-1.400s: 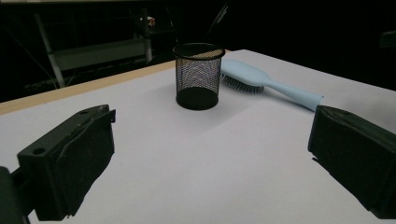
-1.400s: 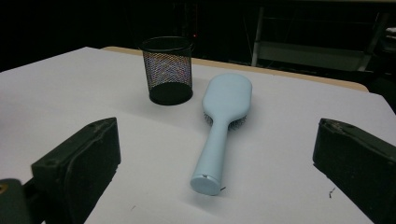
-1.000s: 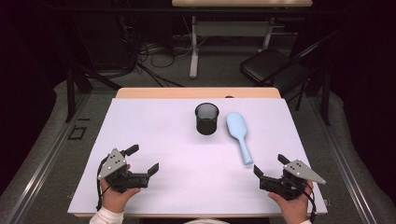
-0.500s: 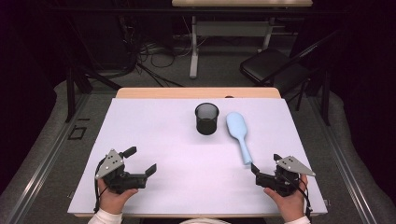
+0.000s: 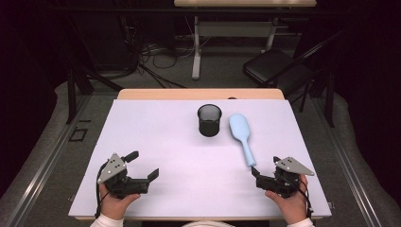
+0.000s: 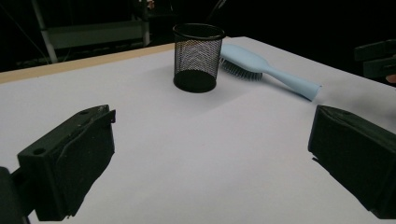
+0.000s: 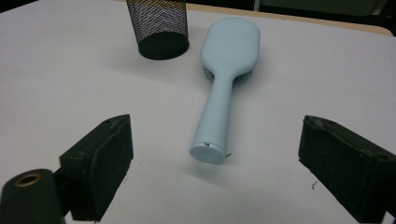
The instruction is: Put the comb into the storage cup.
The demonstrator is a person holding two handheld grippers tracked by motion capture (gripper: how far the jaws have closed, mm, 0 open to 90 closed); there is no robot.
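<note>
White tabletop (image 5: pixel 156 137): hairbrush (image 7: pixel 223 88) handle just ahead of right gripper (image 7: pixel 215 168), fingers apart.

Cup (image 5: pixel 209 120) upright mid-table (image 5: pixel 156 142); brush (image 5: pixel 242 137) flat just right of it, bristles down, handle toward right gripper (image 5: pixel 261 171).

A rectangular table with a pale lilac top (image 5: pixel 156 142) carries a black wire-mesh cup (image 5: pixel 209 120), upright at far centre, and a light-blue plastic hairbrush (image 5: pixel 242 137), bristles down, just right of it.
</note>
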